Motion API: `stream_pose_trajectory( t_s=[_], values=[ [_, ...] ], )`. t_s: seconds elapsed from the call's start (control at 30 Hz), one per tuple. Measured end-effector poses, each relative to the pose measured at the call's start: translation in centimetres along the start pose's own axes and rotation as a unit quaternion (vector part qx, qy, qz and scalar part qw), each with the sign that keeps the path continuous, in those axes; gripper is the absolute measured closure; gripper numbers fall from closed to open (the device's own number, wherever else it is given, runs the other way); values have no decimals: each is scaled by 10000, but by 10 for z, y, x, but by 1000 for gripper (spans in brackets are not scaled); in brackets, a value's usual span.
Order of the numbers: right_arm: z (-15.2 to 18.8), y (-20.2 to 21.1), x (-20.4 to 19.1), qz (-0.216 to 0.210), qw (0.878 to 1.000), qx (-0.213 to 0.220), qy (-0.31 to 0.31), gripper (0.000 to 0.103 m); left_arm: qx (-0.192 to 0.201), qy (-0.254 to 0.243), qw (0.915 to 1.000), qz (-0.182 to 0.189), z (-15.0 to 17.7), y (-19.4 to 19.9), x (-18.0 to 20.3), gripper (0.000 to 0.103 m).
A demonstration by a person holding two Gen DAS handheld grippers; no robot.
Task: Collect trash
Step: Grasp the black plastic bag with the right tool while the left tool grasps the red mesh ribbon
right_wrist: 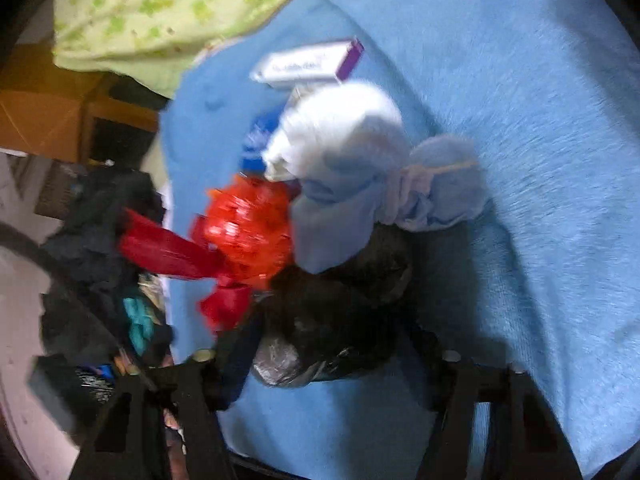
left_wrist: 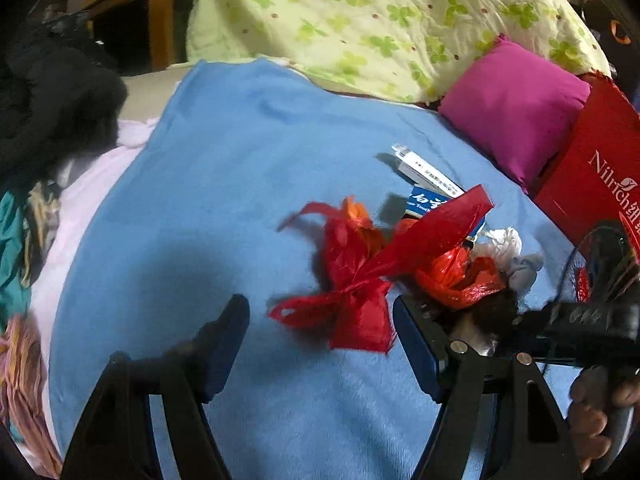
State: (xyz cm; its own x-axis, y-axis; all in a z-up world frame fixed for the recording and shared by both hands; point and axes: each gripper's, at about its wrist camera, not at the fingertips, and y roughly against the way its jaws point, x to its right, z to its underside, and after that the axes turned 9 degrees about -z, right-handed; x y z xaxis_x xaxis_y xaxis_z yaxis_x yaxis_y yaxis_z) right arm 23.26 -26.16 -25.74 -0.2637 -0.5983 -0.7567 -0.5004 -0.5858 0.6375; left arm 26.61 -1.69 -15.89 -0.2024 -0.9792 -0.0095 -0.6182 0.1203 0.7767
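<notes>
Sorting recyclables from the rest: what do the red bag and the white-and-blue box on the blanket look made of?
The red bag looks like thin glossy plastic film: translucent, crinkled, twisted into knots. The white-and-blue box seems printed cardboard: flat faces, sharp edges, though blur leaves that uncertain.

My right wrist view is smeared by motion: the red plastic bag [right_wrist: 244,232] and the pale cloth bundle [right_wrist: 344,168] have no crisp edges, and the lettering on the white and purple box [right_wrist: 308,62] cannot be read. The black bag [right_wrist: 340,304] between the fingers of my right tool [right_wrist: 332,360] hides their tips, so I cannot tell whether they press it. In the left wrist view, red plastic covers part of the blue box [left_wrist: 420,200], and the red carton [left_wrist: 596,168] runs off the right edge, its print cut short.
</notes>
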Motion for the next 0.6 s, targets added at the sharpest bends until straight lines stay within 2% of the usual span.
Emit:
stream_pose_trajectory(
  t_s=[0.1, 0.2, 0.27, 0.33, 0.37, 0.4, 0.43, 0.5, 0.6],
  values=[
    [5, 6, -1, -92, 9996, -22, 280, 62, -164, -245, 9995, -61, -6, -18, 14, 28],
    [13, 23, 6, -174, 9992, -61, 342, 65, -430, -305, 9986, -68, -9, -41, 25, 30],
    [19, 36, 13, -212, 9992, -82, 334, 65, -655, -296, 9974, -12, -9, -56, 32, 39],
    [25, 54, 19, -267, 9990, -119, 348, 65, -870, -245, 9959, 15, -8, -68, 36, 64],
    [29, 57, 19, -262, 9989, -110, 365, 65, -1026, -159, 9946, 56, -5, -76, 37, 69],
    [32, 68, 21, -257, 9989, -86, 378, 65, -1001, -100, 9949, 9, -4, -78, 36, 73],
    [34, 76, 22, -278, 9988, -57, 391, 65, -918, -50, 9958, -27, -4, -76, 36, 82],
    [41, 90, 18, -347, 9983, 45, 475, 65, -941, 91, 9955, -61, -2, -71, 33, 90],
    [49, 112, 9, -365, 9967, 222, 689, 65, -624, 114, 9979, -164, 2, -41, 33, 91]
  ],
)
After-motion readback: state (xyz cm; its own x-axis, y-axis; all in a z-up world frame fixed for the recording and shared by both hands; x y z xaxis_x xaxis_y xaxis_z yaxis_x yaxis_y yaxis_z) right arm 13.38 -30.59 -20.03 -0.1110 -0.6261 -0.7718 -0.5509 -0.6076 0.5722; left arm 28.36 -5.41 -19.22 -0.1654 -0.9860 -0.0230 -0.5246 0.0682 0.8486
